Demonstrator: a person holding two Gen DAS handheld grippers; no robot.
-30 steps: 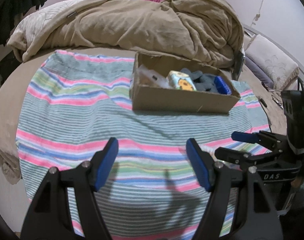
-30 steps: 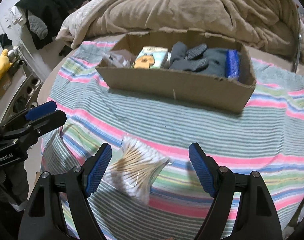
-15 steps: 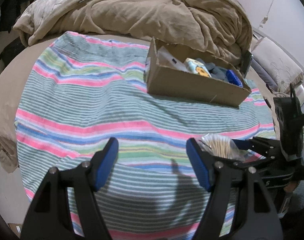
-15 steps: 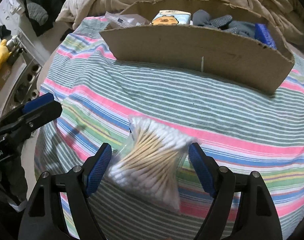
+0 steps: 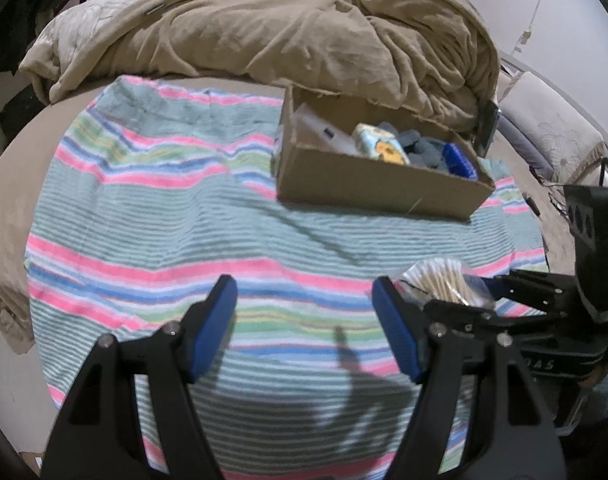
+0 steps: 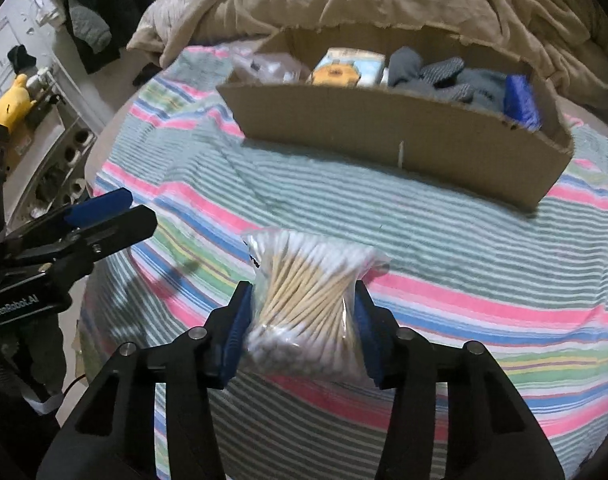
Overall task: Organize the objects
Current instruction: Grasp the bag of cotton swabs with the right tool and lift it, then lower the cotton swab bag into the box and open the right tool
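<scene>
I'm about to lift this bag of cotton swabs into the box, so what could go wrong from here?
1. The right gripper, whose jaws have just been closing, pinches the slack plastic bag of cotton swabs near one end; it may slip or sag out on lifting.
2. The cardboard box is already crowded, so the bag may catch on its front wall.
3. The left gripper hangs open close by and could bump it.

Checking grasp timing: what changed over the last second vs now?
The right hand-held gripper moved in over the bag of cotton swabs and its jaws have just been closing; the pads now press the bag's sides, bag on the striped towel. The left hand-held gripper stayed open and empty. The cardboard box and its contents are unchanged.
</scene>
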